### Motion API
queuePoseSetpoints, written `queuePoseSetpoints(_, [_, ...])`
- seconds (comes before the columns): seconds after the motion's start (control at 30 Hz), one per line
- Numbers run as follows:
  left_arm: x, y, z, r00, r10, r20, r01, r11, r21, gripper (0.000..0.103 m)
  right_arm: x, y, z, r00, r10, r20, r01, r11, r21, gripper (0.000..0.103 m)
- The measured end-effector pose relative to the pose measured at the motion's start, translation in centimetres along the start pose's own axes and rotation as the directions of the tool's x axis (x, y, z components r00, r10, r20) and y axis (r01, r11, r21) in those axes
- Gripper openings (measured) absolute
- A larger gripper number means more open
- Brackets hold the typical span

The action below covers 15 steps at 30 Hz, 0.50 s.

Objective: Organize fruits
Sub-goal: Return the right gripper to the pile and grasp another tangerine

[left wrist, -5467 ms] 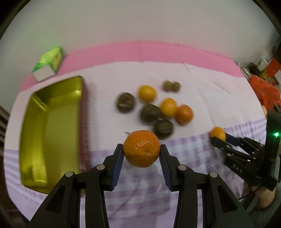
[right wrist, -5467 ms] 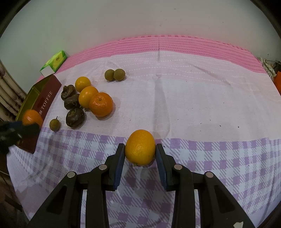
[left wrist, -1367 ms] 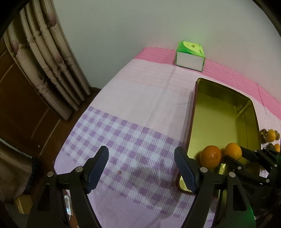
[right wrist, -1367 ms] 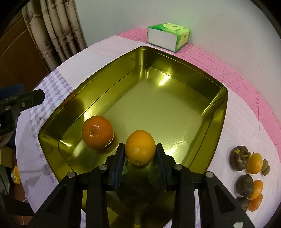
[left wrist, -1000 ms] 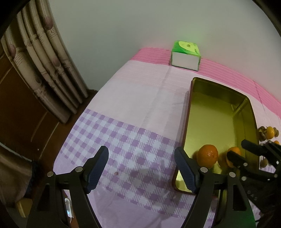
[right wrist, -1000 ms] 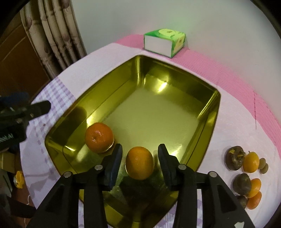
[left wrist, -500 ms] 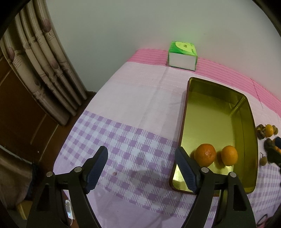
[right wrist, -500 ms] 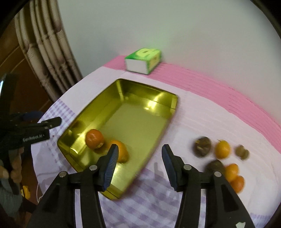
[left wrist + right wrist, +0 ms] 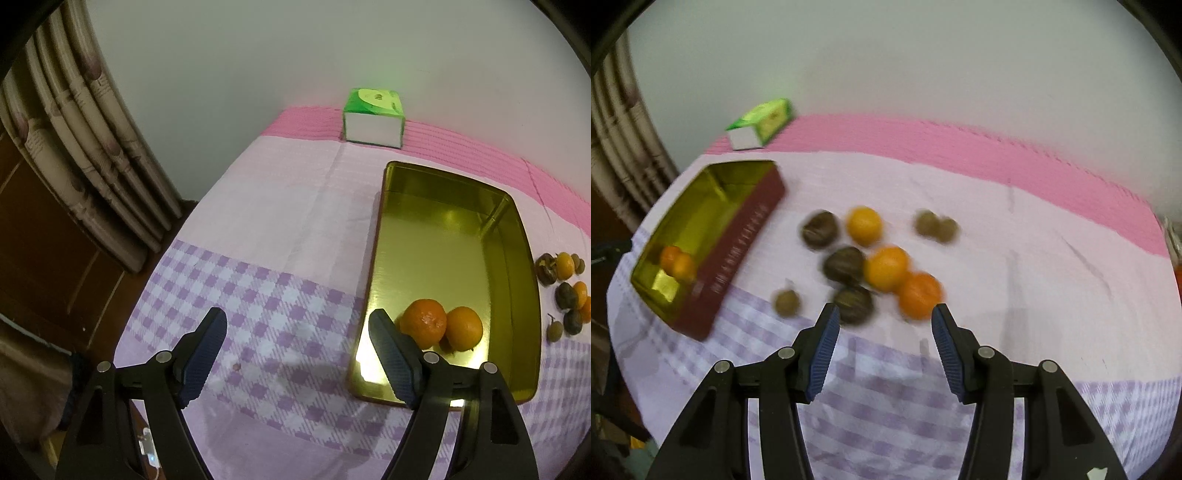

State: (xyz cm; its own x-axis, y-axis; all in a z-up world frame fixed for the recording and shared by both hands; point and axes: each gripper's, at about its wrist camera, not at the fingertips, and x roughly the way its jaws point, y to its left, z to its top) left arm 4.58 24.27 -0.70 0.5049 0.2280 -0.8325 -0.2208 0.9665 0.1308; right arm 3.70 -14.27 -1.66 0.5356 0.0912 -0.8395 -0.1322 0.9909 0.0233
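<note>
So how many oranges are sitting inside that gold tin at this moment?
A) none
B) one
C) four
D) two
D: the left wrist view shows two oranges side by side at the near end of the gold tin, with all the other fruit still out on the cloth beside it.

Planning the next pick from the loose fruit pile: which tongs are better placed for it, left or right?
Right. The right tongs hang open right before the loose fruit pile, nothing between them. The left tongs are open over bare cloth beside the gold tin.
</note>
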Motion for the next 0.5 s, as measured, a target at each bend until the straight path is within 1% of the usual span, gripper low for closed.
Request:
queuePoseSetpoints(0.13, [-0.5,-1.2,-0.2,1.0,-0.004,0.019,0.003,0.999,0.035,0.079,1.0,-1.5,-1.2,1.0,-0.017,-0.009,0.017,1.0,0.022,0.049])
queuePoseSetpoints(0.27, [-1.5,-3.1,-0.4,0.999,-0.021,0.038,0.018,0.997,0.081,0.079,2.3,-2.0,-1.3,1.0,0.011,-0.024,-0.01,1.0,0.03,0.049])
queuePoseSetpoints(0.4, [-2.7,-5.6,-1.0,0.996,-0.075,0.039,0.07,0.989,0.132,0.079,3.5,-2.0,-0.8,0.999,0.026,-0.023,-0.026,0.999,0.02,0.049])
queuePoseSetpoints(0.5, [-3.3,-7.9,-1.5,0.992,-0.126,0.017,0.122,0.979,0.166,0.079,4.4,-2.3,-0.5,0.999,0.04,-0.021,-0.039,0.999,0.03,0.049])
